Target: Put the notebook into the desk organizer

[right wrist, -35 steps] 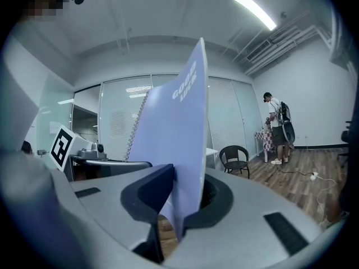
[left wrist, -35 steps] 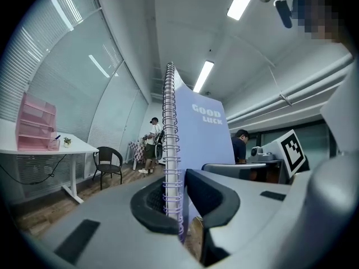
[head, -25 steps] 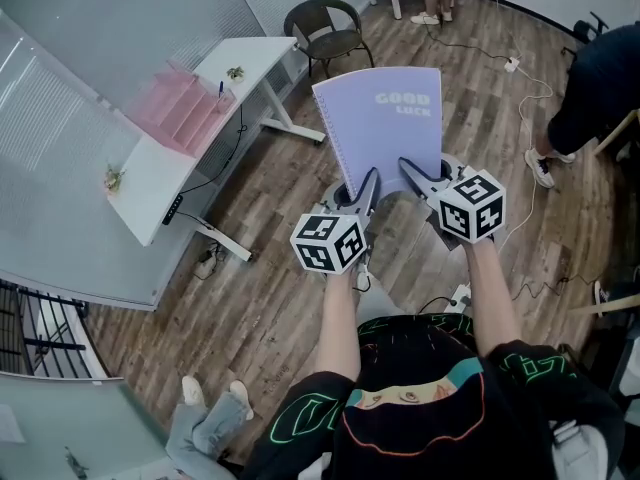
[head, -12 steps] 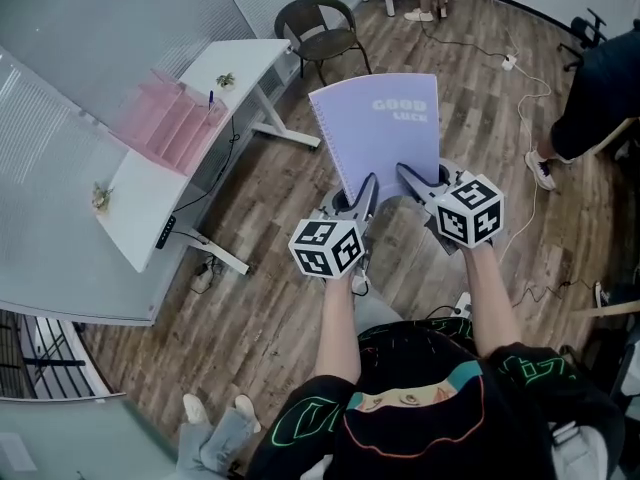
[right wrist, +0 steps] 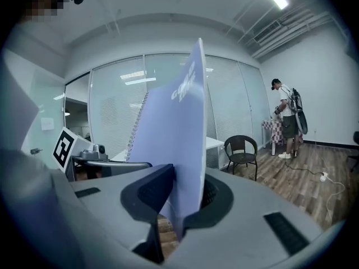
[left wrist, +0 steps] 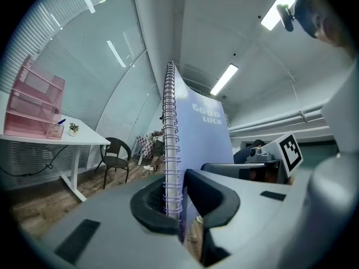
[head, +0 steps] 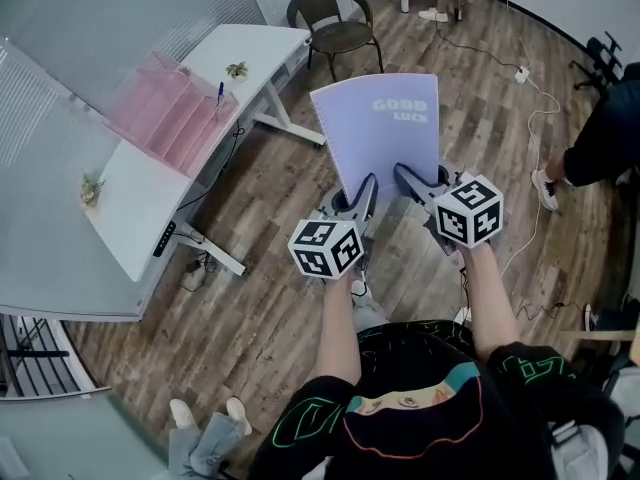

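A lilac spiral notebook [head: 380, 128] with white print on its cover is held up in the air over the wooden floor. My left gripper [head: 368, 184] is shut on its lower spiral edge [left wrist: 170, 167], and my right gripper [head: 402, 172] is shut on its lower cover edge [right wrist: 182, 150]. The pink desk organizer [head: 165, 116] stands on the white desk [head: 150, 198] at the upper left, well apart from the notebook. In the left gripper view the desk organizer [left wrist: 31, 105] shows at the far left on the desk.
A dark wicker chair [head: 335, 23] stands behind the desk. Small potted plants [head: 237, 70] and a blue pen sit on the desk. Cables [head: 520, 73] trail over the floor at the right. A person [right wrist: 287, 116] stands at the back, another's leg [head: 590, 148] at the right edge.
Both grippers have carried the notebook across the room; the desk with the organizer now lies nearer and lower in the head view. The hold on the notebook is unchanged.
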